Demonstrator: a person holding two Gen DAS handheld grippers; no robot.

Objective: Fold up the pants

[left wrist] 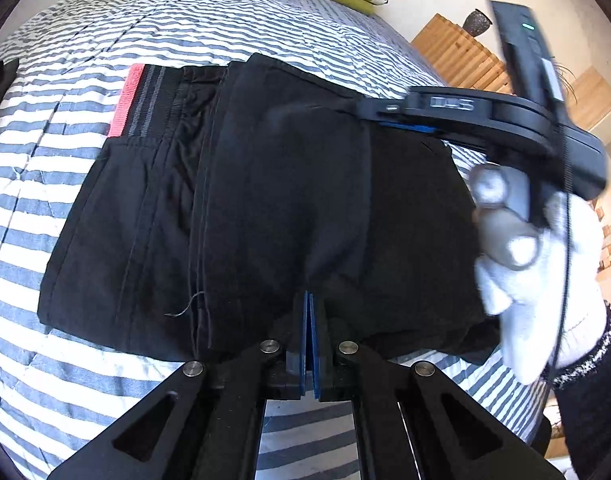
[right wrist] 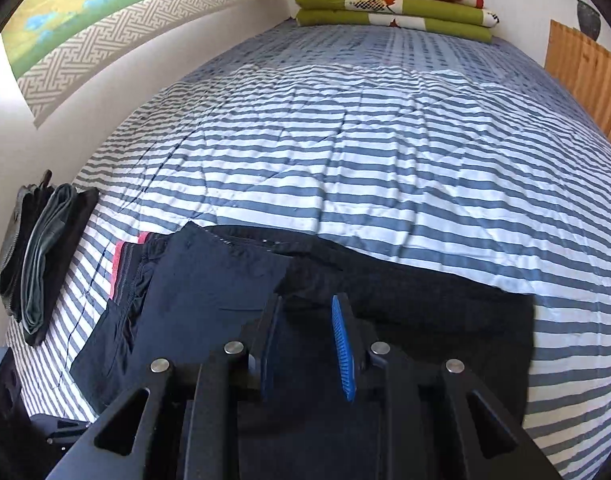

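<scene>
Black pants [left wrist: 265, 200] lie partly folded on the striped bedspread [left wrist: 185, 28], their pink waistband [left wrist: 125, 100] at the left. My left gripper [left wrist: 309, 316] is shut on the near edge of the pants, and the cloth puckers toward its blue pads. A white-gloved hand [left wrist: 545, 280] holds my right gripper [left wrist: 381, 116] over the far right of the pants. In the right wrist view the right gripper [right wrist: 305, 320] is open just above the pants [right wrist: 405, 300], with nothing between its fingers [right wrist: 343, 352]. The waistband [right wrist: 119, 264] shows at the left there.
Folded green and red blankets [right wrist: 393, 4] are stacked at the far end of the bed. A pile of folded dark clothes [right wrist: 37, 256] sits at the bed's left edge by the wall. Wooden slatted furniture [right wrist: 585, 80] stands to the right.
</scene>
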